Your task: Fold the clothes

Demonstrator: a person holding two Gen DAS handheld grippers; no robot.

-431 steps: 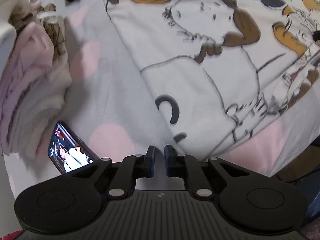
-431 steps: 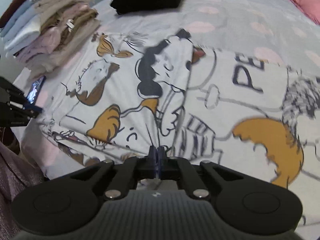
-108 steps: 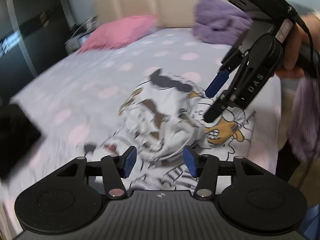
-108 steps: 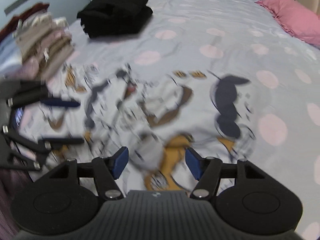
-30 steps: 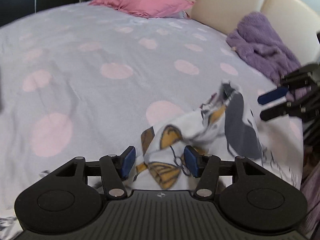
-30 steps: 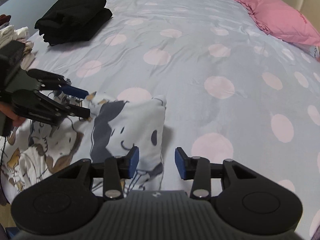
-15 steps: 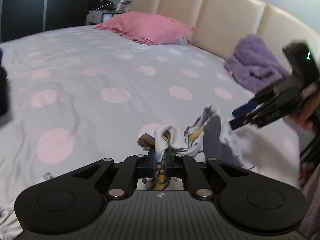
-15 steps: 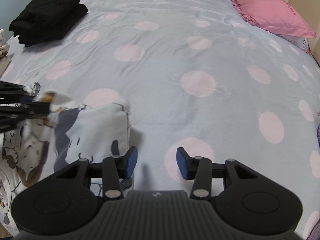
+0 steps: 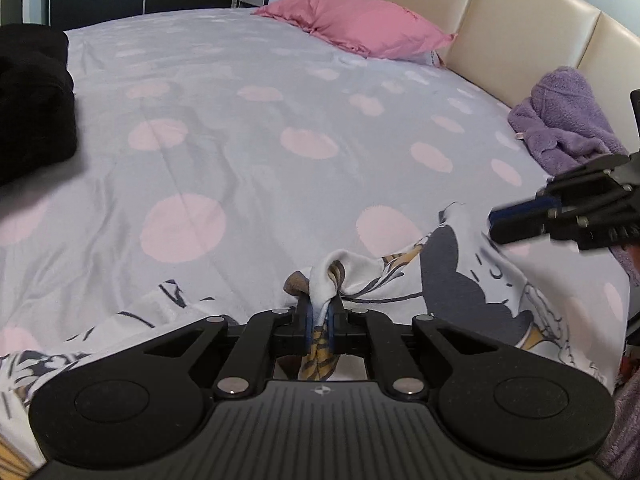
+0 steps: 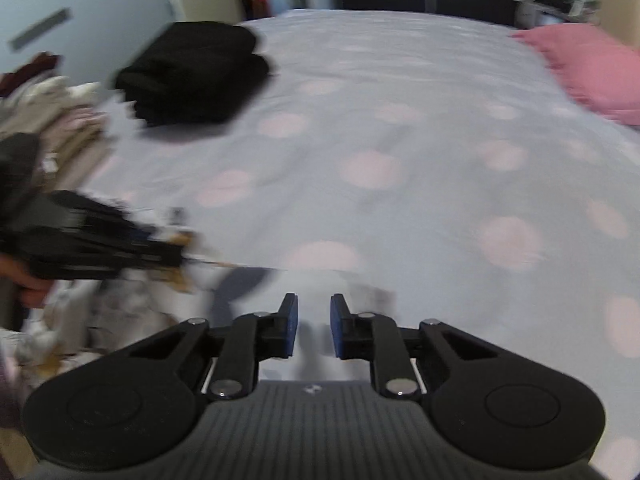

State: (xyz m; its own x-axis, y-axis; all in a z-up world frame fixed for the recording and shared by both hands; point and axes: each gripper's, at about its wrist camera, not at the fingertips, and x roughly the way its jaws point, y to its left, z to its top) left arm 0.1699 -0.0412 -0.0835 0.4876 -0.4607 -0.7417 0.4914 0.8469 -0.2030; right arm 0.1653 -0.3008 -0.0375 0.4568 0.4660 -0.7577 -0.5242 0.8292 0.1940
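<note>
A white cartoon-print garment [image 9: 460, 276] lies crumpled at the near edge of the grey, pink-dotted bed sheet [image 9: 240, 140]. My left gripper [image 9: 319, 308] is shut on a bunched fold of it, and cloth sticks up between the pads. In the same view my right gripper [image 9: 500, 224] hovers at the right, its tips just beside the garment's far corner. The right wrist view is blurred: the right gripper [image 10: 314, 320] has a gap between its closing jaws, over pale cloth that the pads do not press. The left gripper [image 10: 176, 256] and garment [image 10: 120, 312] show at the left.
A black folded pile [image 10: 192, 72] sits on the far left of the bed, with a stack of folded clothes [image 10: 52, 120] beside it. A pink pillow [image 9: 360, 24] and a purple fleece [image 9: 568, 120] lie near the cream headboard [image 9: 500, 20].
The left gripper closed on the fold and has lifted it a little. The right jaws have narrowed, and the right gripper has swung towards the garment's corner, blurring its view.
</note>
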